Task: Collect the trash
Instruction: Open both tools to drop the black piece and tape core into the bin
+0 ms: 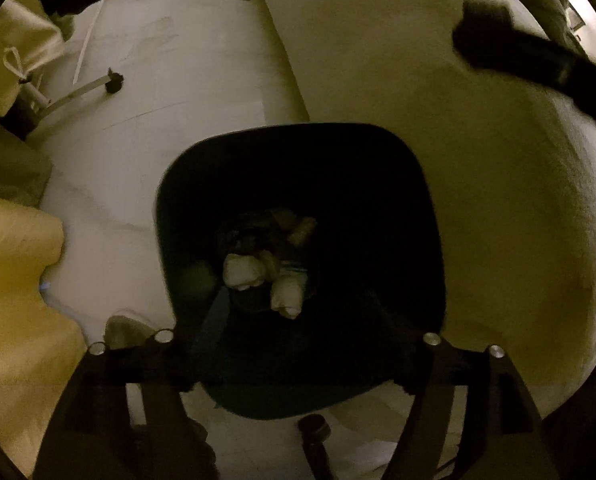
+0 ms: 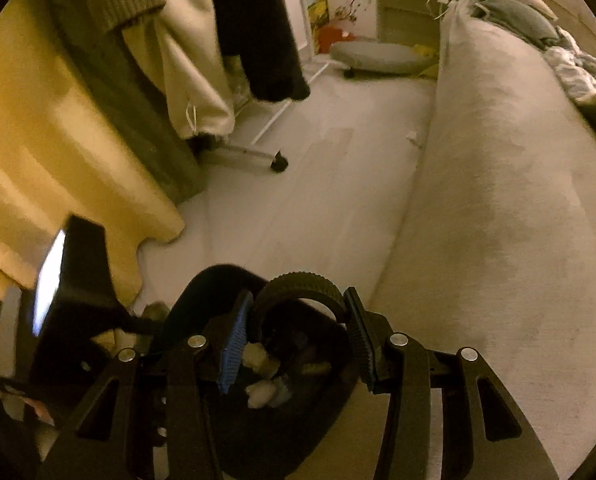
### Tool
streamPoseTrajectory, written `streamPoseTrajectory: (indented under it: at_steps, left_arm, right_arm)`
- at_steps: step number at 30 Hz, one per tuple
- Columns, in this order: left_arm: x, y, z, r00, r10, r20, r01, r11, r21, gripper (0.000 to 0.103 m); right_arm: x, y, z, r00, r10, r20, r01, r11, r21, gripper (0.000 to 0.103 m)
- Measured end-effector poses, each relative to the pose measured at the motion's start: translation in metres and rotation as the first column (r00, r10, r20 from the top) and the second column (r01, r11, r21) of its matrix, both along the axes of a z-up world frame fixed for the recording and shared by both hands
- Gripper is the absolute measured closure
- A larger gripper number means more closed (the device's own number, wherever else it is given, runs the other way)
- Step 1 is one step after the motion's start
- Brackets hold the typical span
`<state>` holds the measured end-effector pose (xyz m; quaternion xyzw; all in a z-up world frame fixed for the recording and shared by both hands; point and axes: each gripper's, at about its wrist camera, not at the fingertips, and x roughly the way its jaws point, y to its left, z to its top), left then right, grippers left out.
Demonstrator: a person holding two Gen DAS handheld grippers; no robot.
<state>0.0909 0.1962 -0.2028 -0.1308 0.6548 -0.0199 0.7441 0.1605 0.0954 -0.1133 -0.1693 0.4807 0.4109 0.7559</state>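
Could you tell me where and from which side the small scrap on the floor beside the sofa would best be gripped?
Grip the scrap across its narrow middle, coming straight down from above: it looks flat on the open floor, close to the sofa, so side access is tight.

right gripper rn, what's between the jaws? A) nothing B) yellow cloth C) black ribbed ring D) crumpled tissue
C: in the right wrist view the right gripper has its pads on either side of a black ribbed ring, above the black bin with pale wads of trash inside.
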Motion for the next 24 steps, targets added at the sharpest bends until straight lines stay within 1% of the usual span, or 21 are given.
streamPoseTrajectory:
  at_steps: [3, 6, 10, 15, 19, 21, 24]
  left_arm:
    - [-0.001, 0.01, 0.004, 1.0, 0.018, 0.01, -0.018, 1.0, 0.008, 0.026]
    - [-0.002, 0.025, 0.015, 0.997, 0.044, 0.06, -0.044, 0.999, 0.007, 0.025]
    - [-0.004, 0.04, 0.032, 0.99, 0.059, 0.128, -0.067, 0.996, 0.062, 0.023]
    - [-0.005, 0.05, 0.046, 0.979, 0.089, 0.181, -0.103, 0.992, 0.067, 0.023]
    - [-0.008, 0.051, 0.063, 0.967, 0.083, 0.24, -0.111, 0.988, 0.105, 0.023]
    - [-0.009, 0.055, 0.067, 0.961, 0.088, 0.263, -0.12, 0.987, 0.108, 0.023]
    - [-0.01, 0.06, 0.076, 0.948, 0.093, 0.304, -0.14, 0.981, 0.137, 0.023]
  right_arm:
    - [-0.005, 0.007, -0.011, 1.0, 0.02, -0.019, -0.02, 0.999, -0.026, 0.056]
    - [-0.009, 0.014, -0.023, 0.999, 0.036, -0.039, -0.038, 0.998, -0.052, 0.056]
    - [-0.013, 0.021, -0.035, 0.997, 0.05, -0.065, -0.055, 0.995, -0.079, 0.056]
    - [-0.019, 0.029, -0.048, 0.993, 0.072, -0.094, -0.082, 0.99, -0.112, 0.056]
    - [-0.028, 0.034, -0.056, 0.99, 0.094, -0.109, -0.109, 0.985, -0.136, 0.056]
    - [-0.032, 0.037, -0.06, 0.988, 0.106, -0.116, -0.123, 0.982, -0.144, 0.056]
    - [-0.039, 0.041, -0.065, 0.984, 0.122, -0.126, -0.141, 0.978, -0.154, 0.056]
